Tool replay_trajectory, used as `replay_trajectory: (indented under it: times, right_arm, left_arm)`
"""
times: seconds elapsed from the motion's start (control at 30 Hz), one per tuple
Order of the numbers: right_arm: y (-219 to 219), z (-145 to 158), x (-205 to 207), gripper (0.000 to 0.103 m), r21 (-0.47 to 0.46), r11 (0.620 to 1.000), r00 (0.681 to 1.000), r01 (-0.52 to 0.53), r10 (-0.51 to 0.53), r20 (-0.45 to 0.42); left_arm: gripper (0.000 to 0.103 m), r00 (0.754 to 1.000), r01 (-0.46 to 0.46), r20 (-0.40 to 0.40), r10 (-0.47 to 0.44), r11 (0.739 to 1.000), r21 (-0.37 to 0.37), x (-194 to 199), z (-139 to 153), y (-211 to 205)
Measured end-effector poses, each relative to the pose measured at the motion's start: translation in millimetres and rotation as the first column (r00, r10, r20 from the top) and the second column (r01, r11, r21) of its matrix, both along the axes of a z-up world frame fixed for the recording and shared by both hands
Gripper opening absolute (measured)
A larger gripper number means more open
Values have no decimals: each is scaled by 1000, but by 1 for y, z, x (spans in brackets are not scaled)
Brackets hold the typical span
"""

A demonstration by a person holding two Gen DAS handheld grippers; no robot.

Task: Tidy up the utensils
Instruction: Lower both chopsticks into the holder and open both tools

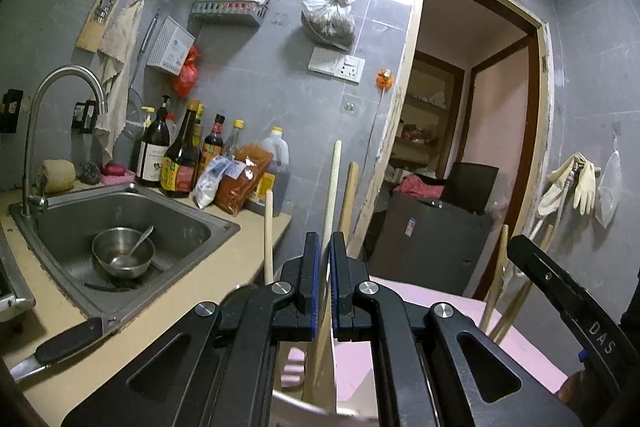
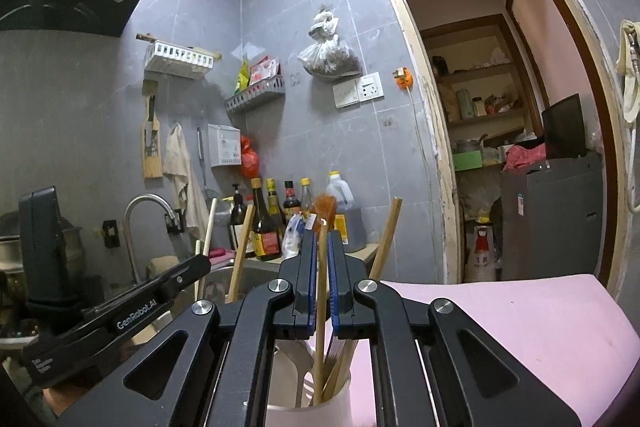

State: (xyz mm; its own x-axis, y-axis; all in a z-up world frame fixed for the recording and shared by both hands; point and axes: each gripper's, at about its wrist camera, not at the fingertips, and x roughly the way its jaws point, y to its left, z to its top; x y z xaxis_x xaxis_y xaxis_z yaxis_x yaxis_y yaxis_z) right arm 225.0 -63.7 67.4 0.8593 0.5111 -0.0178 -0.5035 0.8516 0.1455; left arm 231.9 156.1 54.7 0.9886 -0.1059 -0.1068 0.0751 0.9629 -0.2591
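In the left wrist view my left gripper (image 1: 325, 247) is shut on a pale wooden chopstick (image 1: 334, 179). The stick stands nearly upright, and its lower end runs down into a white slotted holder (image 1: 291, 367). Two more sticks (image 1: 269, 227) rise beside it. My right gripper (image 2: 319, 241) is shut on a darker wooden chopstick (image 2: 321, 291). Its lower end sits in a white cup holder (image 2: 340, 393) with several other sticks (image 2: 386, 239). Both holders stand on a pink mat (image 2: 500, 327). The two grippers are side by side, the left one's body (image 2: 120, 311) showing in the right wrist view.
A steel sink (image 1: 192, 223) on the left holds a bowl with a spoon (image 1: 123, 253) under a curved tap (image 1: 64, 83). Sauce bottles (image 1: 180, 163) line the counter's back. A black-handled knife (image 1: 64, 345) lies at the front left. An open doorway (image 1: 472, 131) is on the right.
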Motion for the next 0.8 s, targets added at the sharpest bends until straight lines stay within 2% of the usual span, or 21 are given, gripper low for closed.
replay_trajectory:
  times: [0.17, 0.5, 0.6, 0.7, 0.8]
  right_arm:
    - [0, -2, -2, 4, -12, 1000, 1000, -5, 5, -13]
    - [-7, -1, -9, 9, -27, 1000, 999, 6, -7, -37]
    - [-12, 0, -14, 18, -26, 1000, 999, 9, -10, -38]
    - [-18, 2, -19, 20, -36, 999, 999, 25, -26, -37]
    - [-25, 3, -25, 22, -53, 997, 998, 48, -49, -35]
  left_arm:
    - [4, 998, 32, -48, -32, 999, -10, -5, -2, -1]
    - [6, 993, 77, -91, -76, 997, 6, -18, 3, -14]
    - [14, 992, 84, -97, -83, 996, 14, -21, 5, -20]
    - [25, 991, 94, -100, -93, 996, 5, -25, 7, -24]
    - [27, 989, 106, -105, -106, 994, -3, -29, 10, -27]
